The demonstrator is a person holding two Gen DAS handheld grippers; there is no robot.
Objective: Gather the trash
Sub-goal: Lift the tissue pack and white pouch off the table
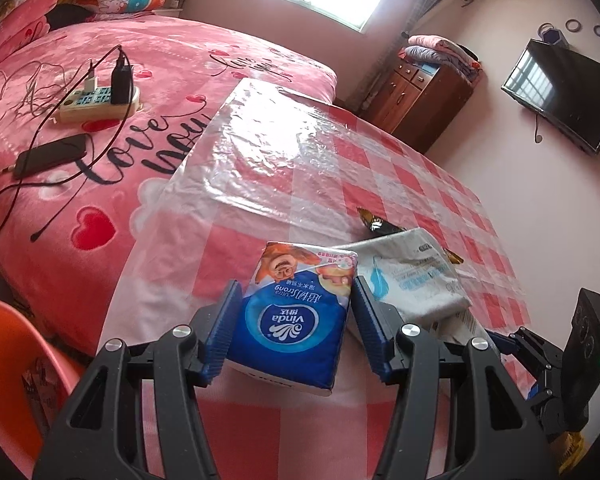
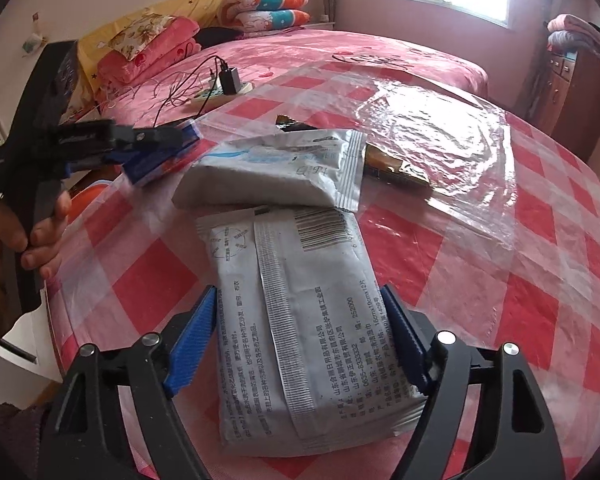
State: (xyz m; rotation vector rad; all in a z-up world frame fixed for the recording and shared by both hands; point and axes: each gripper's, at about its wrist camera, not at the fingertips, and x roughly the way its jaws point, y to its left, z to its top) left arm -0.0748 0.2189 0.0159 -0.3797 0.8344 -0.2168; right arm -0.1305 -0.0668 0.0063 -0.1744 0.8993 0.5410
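Note:
My left gripper (image 1: 294,300) is shut on a blue Vinda tissue pack (image 1: 296,320) and holds it just above the checked table; it also shows from the side in the right wrist view (image 2: 160,148). My right gripper (image 2: 300,312) is shut on a white wet-wipe pack (image 2: 300,320) that lies lengthwise between its blue pads. A second white wipe pack (image 2: 276,172) lies just beyond it, also seen in the left wrist view (image 1: 412,276). A dark gold snack wrapper (image 2: 392,166) lies partly under that pack.
A clear plastic bag (image 1: 268,148) lies flat on the red-and-white checked tablecloth (image 2: 548,280). A pink bed (image 1: 60,160) beside the table carries a power strip (image 1: 100,100), a phone and cables. An orange chair (image 1: 20,340) stands at the left.

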